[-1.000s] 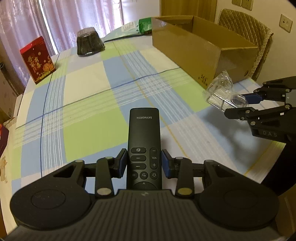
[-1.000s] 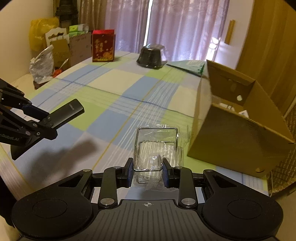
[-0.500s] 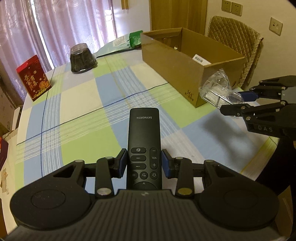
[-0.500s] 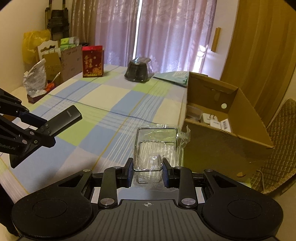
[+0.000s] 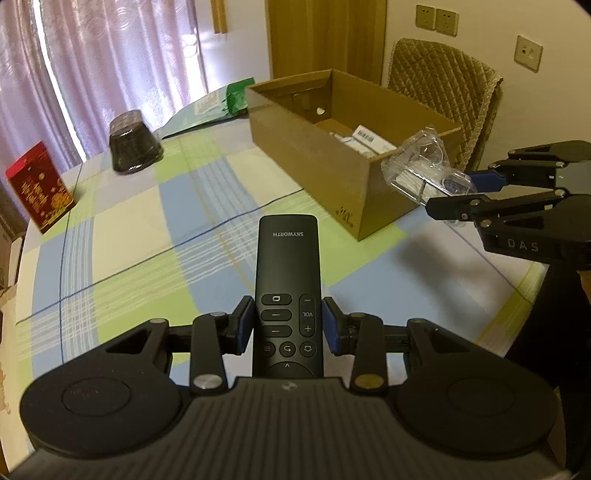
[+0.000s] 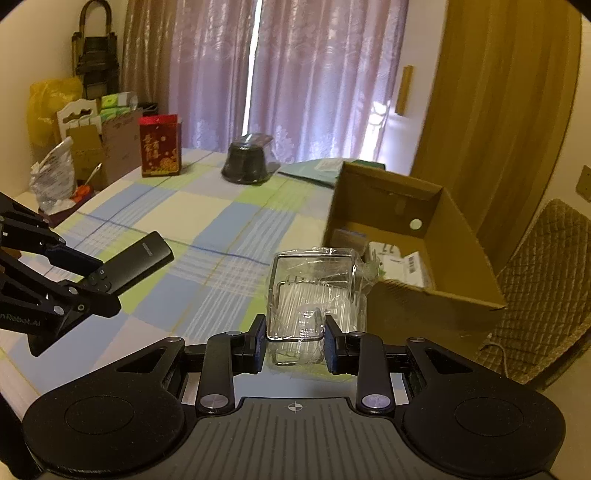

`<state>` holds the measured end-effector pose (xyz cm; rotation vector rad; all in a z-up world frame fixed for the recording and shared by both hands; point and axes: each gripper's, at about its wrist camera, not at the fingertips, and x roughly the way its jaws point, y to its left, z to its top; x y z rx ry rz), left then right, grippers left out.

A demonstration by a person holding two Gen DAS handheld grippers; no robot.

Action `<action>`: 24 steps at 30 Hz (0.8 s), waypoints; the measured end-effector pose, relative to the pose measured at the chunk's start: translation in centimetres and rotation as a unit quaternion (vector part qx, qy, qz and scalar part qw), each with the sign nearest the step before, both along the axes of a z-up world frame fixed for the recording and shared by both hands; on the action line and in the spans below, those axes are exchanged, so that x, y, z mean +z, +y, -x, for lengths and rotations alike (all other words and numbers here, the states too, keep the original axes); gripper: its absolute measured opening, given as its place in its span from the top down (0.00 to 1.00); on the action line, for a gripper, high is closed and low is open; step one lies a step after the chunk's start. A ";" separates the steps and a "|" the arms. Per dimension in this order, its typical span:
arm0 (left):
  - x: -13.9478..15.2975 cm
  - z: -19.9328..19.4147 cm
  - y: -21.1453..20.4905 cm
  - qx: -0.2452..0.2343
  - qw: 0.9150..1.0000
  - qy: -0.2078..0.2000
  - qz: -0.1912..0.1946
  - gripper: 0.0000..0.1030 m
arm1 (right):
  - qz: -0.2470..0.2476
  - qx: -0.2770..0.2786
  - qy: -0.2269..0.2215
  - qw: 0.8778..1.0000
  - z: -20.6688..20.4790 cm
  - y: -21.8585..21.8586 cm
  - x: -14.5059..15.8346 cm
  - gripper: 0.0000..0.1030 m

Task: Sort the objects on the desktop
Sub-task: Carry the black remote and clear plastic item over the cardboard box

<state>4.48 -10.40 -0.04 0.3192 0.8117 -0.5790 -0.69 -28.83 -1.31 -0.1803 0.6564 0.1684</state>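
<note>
Pale walls, sheer mauve curtains (image 6: 280,74) with daylight through the centre gap. Wooden door (image 6: 491,122) on the right, wall sockets (image 5: 436,20) nearby. Quilted tan chair (image 5: 443,70) behind the table (image 5: 122,229), checked blue-green-cream cloth on it. Yellow bag (image 6: 51,99) and folded ladder (image 6: 96,55) in the far left corner. Warm, dim lighting.

Both grippers raised above tablecloth (image 5: 129,236), cardboard box (image 6: 443,258) interior now visible
</note>
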 end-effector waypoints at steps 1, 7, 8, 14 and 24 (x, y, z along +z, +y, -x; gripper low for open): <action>0.1 -0.1 -0.3 -0.003 1.000 -0.001 0.001 0.68 | 0.000 -0.002 -0.002 1.000 0.0 -0.3 0.2 0.71; 1.1 -0.8 -2.4 -0.023 1.000 -0.013 0.007 0.68 | 0.002 -0.016 -0.014 1.000 -0.1 -1.9 1.3 0.71; 1.3 -0.9 -2.8 -0.027 0.999 -0.015 0.009 0.68 | 0.003 -0.018 -0.016 1.000 -0.1 -2.1 1.4 0.71; 2.3 -1.8 -4.8 -0.044 0.999 -0.024 0.017 0.68 | 0.004 -0.032 -0.024 0.999 -0.5 -3.9 2.3 0.71; 4.5 -4.9 -10.1 -0.075 0.996 -0.041 0.039 0.68 | 0.004 -0.063 -0.046 0.997 -3.5 -8.3 4.1 0.71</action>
